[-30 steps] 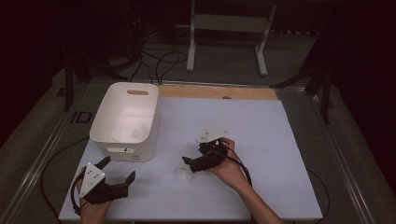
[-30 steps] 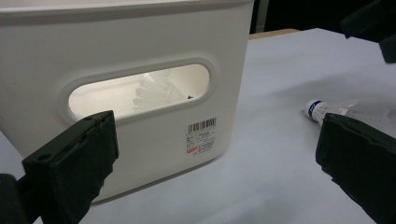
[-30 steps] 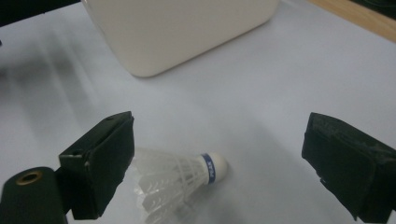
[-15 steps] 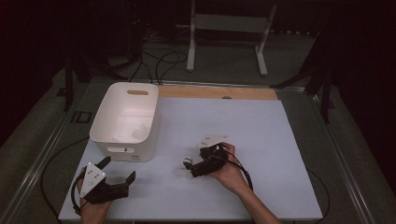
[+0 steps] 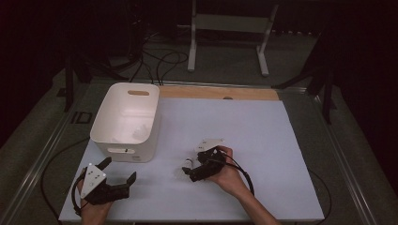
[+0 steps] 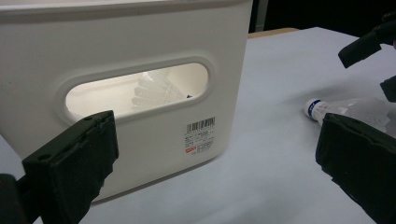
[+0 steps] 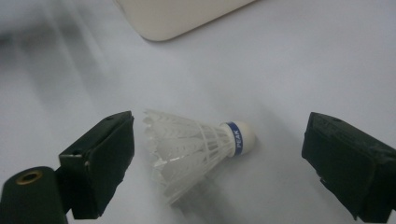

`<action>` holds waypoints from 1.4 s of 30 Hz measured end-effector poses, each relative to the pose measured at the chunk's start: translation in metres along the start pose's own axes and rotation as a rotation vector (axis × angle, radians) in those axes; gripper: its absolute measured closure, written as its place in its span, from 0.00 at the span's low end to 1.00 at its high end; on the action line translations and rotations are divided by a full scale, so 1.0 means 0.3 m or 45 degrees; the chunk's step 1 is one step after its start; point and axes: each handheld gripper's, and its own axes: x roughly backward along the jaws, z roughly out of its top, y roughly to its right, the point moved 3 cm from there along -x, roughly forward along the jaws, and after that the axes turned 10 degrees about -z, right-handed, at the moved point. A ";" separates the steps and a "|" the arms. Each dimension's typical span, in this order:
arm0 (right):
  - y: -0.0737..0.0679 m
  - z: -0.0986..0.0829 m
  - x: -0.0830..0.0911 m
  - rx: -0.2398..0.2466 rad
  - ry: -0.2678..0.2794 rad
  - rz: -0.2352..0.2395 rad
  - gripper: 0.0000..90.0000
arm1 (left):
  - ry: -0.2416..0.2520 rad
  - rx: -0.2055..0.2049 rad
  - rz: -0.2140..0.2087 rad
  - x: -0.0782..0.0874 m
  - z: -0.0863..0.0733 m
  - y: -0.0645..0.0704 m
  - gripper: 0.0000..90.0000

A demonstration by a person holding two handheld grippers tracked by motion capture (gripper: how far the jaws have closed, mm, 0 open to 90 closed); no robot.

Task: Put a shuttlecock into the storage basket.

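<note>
A white shuttlecock lies on its side on the pale table, its cork tip with a blue band marked "PEAK" pointing one way and its feather skirt the other. In the right gripper view it sits between the two black jaws of the right tool. The jaws stand wide apart, one just beside the skirt's rim and the other well clear of the cork; neither touches it, so this tool is released. In the high view the right tool is near the middle of the table's near half, held low by the person's right hand, and the shuttlecock shows as a small white shape at its front.

The left tool rests near the table's near left corner, held by the left hand, with its grey three-cornered plate on top. Its jaws are also spread and hold nothing. In the left gripper view they frame the near wall of a white plastic bin, which has an oval handle slot and a barcode sticker. Through the slot, more white shuttlecocks are visible inside the bin. At the right of that view lies the shuttlecock on the table, well apart from the bin.

The bin stands on the table's left side, just beyond the left tool.
</note>
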 end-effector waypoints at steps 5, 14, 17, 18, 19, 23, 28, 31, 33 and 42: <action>0.000 -0.007 -0.006 0.004 -0.002 -0.007 0.10 | -0.001 0.000 0.000 0.000 0.000 -0.001 0.00; -0.002 -0.033 -0.017 0.009 -0.032 -0.007 0.10 | -0.002 0.000 0.000 -0.002 0.000 0.000 0.00; -0.011 -0.035 -0.027 0.022 -0.043 -0.015 0.10 | -0.001 -0.001 0.002 0.000 0.000 0.000 0.00; -0.013 -0.037 -0.032 0.024 -0.047 -0.014 0.11 | 0.002 0.001 0.002 0.001 0.000 -0.001 0.00; -0.013 -0.037 -0.035 0.028 -0.051 -0.015 0.11 | 0.002 0.002 0.003 0.002 0.000 -0.001 0.00; -0.021 -0.040 -0.048 0.048 -0.073 -0.030 0.11 | 0.003 0.004 0.005 0.003 0.000 -0.002 0.00; -0.018 -0.041 -0.055 0.056 -0.079 -0.065 0.16 | 0.003 0.003 0.004 0.003 0.000 -0.002 0.00; -0.014 -0.044 -0.058 0.069 -0.092 -0.086 0.18 | 0.003 0.003 0.004 0.003 0.000 -0.002 0.00; -0.015 -0.045 -0.059 0.073 -0.099 -0.090 0.20 | 0.002 0.000 0.001 0.002 0.000 -0.001 0.00; -0.005 -0.043 -0.058 0.083 -0.086 -0.167 0.48 | 0.003 0.002 0.003 0.002 0.000 -0.001 0.00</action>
